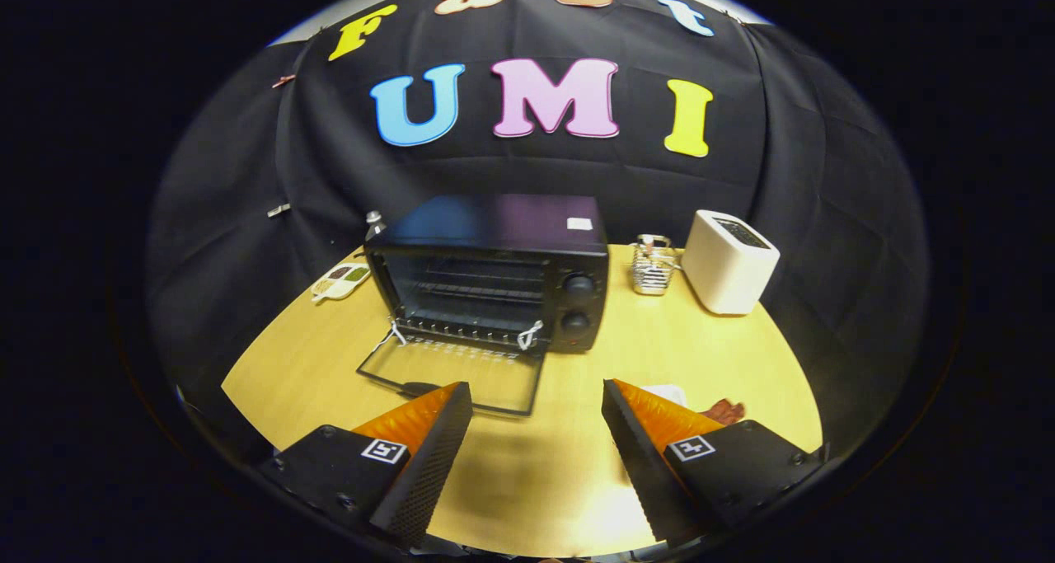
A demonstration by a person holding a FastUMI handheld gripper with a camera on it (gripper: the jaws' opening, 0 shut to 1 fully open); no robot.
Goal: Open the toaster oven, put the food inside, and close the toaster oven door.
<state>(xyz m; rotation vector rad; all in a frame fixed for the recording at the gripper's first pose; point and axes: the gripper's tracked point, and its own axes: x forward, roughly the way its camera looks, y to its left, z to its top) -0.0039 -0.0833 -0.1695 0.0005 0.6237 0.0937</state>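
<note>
A black toaster oven point(494, 270) stands on the wooden table point(626, 357) beyond my fingers. Its glass door point(453, 371) hangs fully down, flat over the table, and the wire rack inside shows bare. My gripper point(536, 398) is open, with nothing between the fingers; the left fingertip sits over the door's front edge. Just past the right finger lies a brownish piece of food point(725, 410) on something white point(668, 394), mostly hidden by that finger.
A white toaster point(729, 262) stands at the back right, with a small wire holder point(653, 268) between it and the oven. A little divided dish point(339, 281) and a bottle top point(374, 219) sit left of the oven.
</note>
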